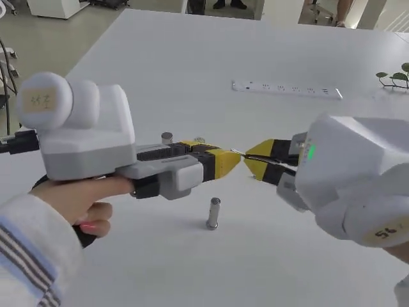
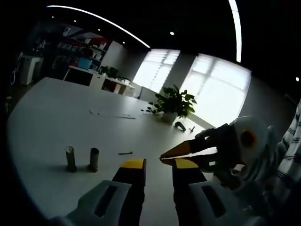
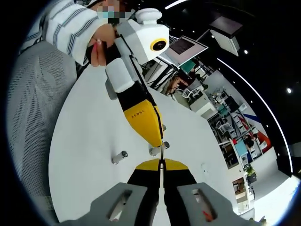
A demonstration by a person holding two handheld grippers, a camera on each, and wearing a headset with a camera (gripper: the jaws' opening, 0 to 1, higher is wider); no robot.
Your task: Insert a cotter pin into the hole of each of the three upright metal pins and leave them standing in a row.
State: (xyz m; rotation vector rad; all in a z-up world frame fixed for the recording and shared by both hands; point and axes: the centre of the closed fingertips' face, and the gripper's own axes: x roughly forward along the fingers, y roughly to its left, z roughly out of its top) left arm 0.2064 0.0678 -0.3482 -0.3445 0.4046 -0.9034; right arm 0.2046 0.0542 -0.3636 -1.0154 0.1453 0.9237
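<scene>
I had my right gripper (image 3: 160, 164) clamped on a cotter pin (image 3: 161, 151), facing my left gripper (image 2: 159, 165), whose fingers were apart; a metal pin (image 1: 213, 213) stood at their six o'clock.

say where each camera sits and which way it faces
head view: on the headset, facing down at the workbench; a hand holds the left gripper.
left gripper view: on that gripper, facing past its open jaws toward two metal pins.
right gripper view: on the right gripper, shut on a cotter pin, facing the striped sleeve.
shared: each gripper view catches the other gripper.
</scene>
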